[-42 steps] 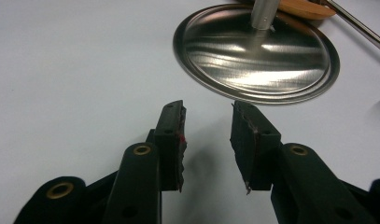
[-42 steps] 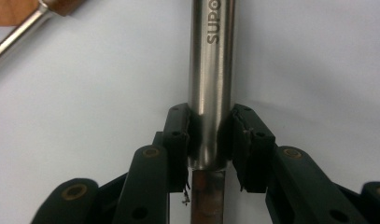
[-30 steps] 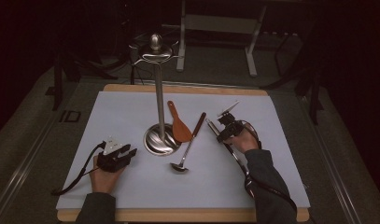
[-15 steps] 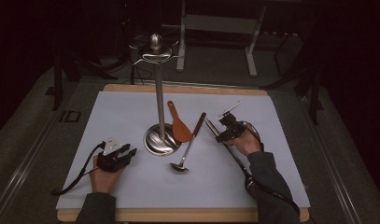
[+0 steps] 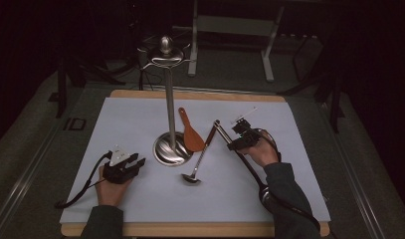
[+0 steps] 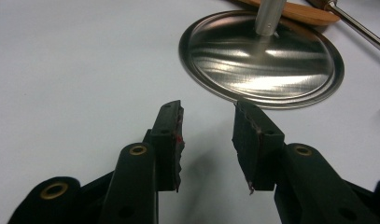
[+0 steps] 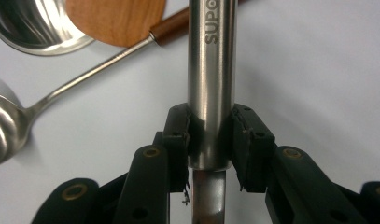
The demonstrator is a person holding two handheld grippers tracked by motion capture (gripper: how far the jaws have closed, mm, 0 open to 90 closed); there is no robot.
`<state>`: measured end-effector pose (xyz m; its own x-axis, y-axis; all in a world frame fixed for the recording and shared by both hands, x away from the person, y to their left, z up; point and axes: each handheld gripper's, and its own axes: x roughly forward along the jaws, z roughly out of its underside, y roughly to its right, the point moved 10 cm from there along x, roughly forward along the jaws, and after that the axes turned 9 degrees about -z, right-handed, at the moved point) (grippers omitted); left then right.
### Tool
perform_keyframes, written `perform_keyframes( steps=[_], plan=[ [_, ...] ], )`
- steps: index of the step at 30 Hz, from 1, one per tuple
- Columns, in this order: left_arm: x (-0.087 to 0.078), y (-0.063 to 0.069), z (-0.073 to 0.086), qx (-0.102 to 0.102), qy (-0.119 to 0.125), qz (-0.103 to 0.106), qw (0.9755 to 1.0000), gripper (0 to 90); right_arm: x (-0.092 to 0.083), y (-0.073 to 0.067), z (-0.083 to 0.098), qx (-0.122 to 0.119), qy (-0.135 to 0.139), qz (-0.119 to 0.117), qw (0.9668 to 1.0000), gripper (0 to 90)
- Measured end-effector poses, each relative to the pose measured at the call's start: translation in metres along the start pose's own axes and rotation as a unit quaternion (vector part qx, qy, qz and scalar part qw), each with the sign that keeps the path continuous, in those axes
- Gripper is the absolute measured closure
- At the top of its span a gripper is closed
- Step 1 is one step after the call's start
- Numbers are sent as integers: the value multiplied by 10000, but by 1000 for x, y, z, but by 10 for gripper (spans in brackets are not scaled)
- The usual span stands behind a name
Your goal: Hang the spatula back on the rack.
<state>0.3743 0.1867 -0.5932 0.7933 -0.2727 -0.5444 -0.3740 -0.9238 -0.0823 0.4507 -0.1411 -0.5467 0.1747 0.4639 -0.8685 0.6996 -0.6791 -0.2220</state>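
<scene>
My right gripper point(image 7: 210, 126) is shut on the lower end of a round steel utensil handle point(image 7: 211, 56) with lettering on it. In the high view this gripper point(image 5: 234, 143) is right of centre, and the handle point(image 5: 222, 129) runs up and to the left from it. The rest of that utensil is hidden by the hand and sleeve. My left gripper point(image 6: 207, 126) rests open and empty on the white sheet, just short of the stand's round base point(image 6: 262, 58). From above, it point(image 5: 137, 162) lies left of the tall steel stand point(image 5: 168, 104).
A ladle point(image 5: 191, 178) lies right of the stand base, handle running up and right. A wooden spatula point(image 5: 192, 137) leans against the base. Both also lie ahead of my right gripper: ladle point(image 7: 61, 91), spatula point(image 7: 115, 18). The white sheet point(image 5: 130, 119) covers the wooden table.
</scene>
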Motion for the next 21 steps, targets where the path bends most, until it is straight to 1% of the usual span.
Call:
perform_keyframes(
  steps=[1,3,7,9,21],
  plan=[
    [0,0,0,-7,4,2,10000,625,-1,-1,-1,-59,32,-2,10000,690],
    [0,0,0,-19,14,10,10000,625,-2,-3,-3,-85,75,5,9999,690],
    [-2,-4,-2,-262,127,93,9995,625,-4,-8,-6,-161,138,12,9998,691],
    [-3,-5,-2,-324,152,111,9993,625,-4,-10,-7,-217,163,5,9996,691],
    [-3,-5,-2,-326,142,116,9993,625,-12,-19,-15,-381,462,-69,9982,691]
  ],
)
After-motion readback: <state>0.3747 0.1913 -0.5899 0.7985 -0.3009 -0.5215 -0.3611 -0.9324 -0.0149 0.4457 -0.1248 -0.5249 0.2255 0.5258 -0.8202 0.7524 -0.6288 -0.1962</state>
